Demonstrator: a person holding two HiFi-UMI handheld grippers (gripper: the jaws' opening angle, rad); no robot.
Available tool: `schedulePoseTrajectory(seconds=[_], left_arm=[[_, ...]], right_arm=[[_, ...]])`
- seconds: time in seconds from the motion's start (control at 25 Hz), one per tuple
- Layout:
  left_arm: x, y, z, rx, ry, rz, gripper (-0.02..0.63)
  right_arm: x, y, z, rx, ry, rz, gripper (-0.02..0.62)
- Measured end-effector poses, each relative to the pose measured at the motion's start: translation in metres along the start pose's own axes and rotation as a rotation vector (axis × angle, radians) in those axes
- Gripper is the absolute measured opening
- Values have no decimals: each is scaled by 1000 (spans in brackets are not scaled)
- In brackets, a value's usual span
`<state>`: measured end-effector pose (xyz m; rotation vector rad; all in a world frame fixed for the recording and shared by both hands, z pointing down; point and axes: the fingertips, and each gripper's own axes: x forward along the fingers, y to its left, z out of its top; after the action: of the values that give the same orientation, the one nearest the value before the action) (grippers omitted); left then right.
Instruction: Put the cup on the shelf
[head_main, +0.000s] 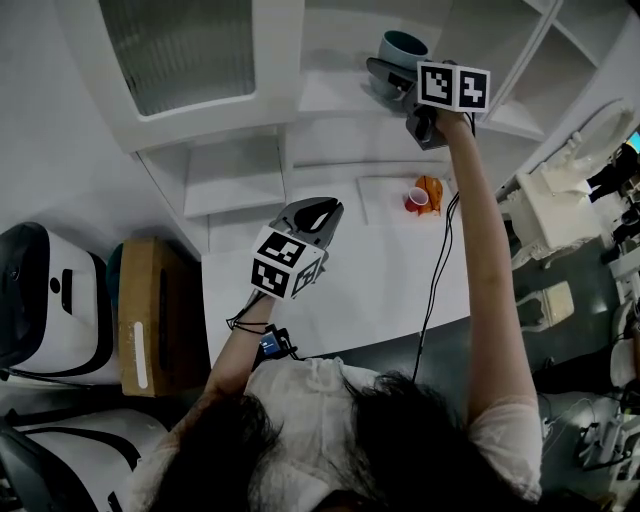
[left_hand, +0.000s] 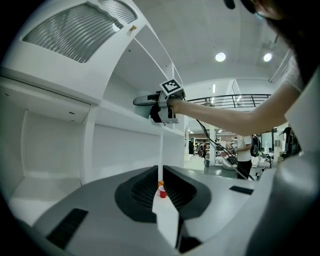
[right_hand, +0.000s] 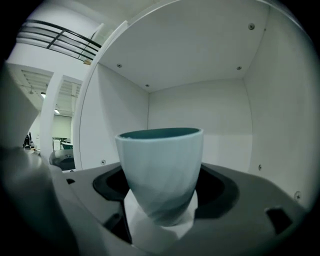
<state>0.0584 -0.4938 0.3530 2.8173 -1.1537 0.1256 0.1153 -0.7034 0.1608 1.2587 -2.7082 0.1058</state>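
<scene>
A pale blue cup (head_main: 403, 45) with a dark teal inside stands upright in an upper compartment of the white shelf (head_main: 330, 95). My right gripper (head_main: 385, 75) reaches up to it at arm's length. In the right gripper view the cup (right_hand: 162, 170) fills the gap between the jaws of that gripper (right_hand: 162, 220), shut on its lower body. Whether its base rests on the shelf floor (right_hand: 150, 235) I cannot tell. My left gripper (head_main: 318, 210) hovers over the white table (head_main: 330, 300), shut and holding nothing (left_hand: 161, 185).
A small red cup (head_main: 417, 199) and an orange object (head_main: 431, 188) sit on the table near the shelf's foot. A frosted cabinet door (head_main: 180, 50) hangs at upper left. A cardboard box (head_main: 150, 310) and a white machine (head_main: 50, 290) stand left of the table.
</scene>
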Motion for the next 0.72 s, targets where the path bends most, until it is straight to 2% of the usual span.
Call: schedulePoseTrajectory(seconds=[0.36, 0.72], left_arm=[[0, 8, -11, 3, 23, 8, 25], [0, 8, -19, -10, 41, 4, 25]], right_arm=[[11, -12, -3, 79, -20, 10, 360], [13, -8, 0, 61, -27, 28, 360]])
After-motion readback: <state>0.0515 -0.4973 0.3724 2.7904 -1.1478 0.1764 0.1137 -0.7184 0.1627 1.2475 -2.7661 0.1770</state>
